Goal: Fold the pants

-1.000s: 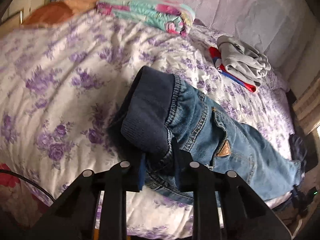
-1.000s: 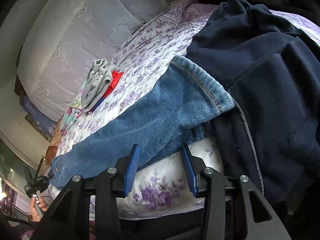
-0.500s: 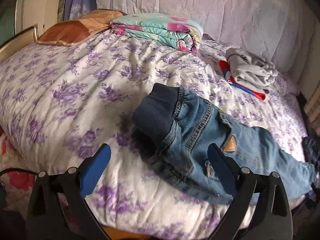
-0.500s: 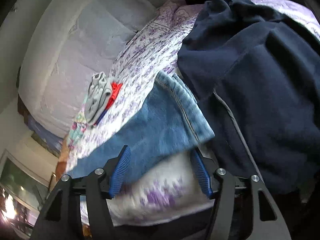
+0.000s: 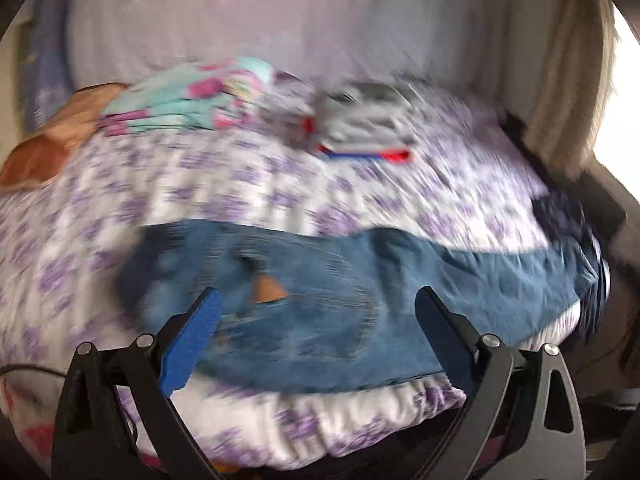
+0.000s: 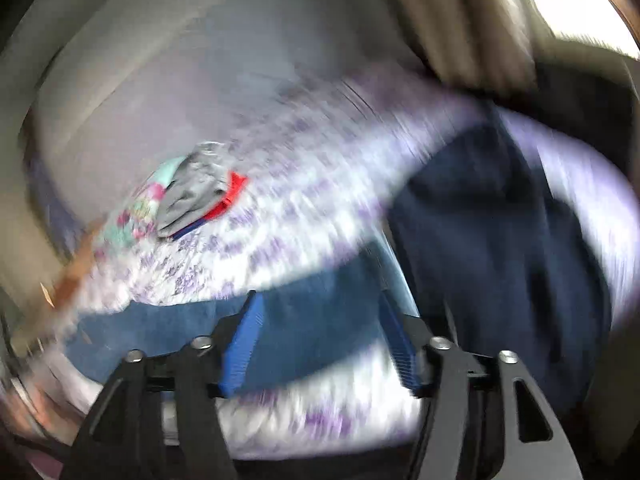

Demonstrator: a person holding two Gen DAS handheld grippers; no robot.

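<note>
Left wrist view: you are holding the left hand-held gripper released above the pants, lying at the bed edge. Right hand-held gripper released too. Risk: pants sliding off.

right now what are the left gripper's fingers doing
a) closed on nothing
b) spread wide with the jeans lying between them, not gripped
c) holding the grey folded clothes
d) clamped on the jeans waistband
b: the left gripper has its blue pads far apart, and the jeans lie flat on the bedspread between them.
</note>
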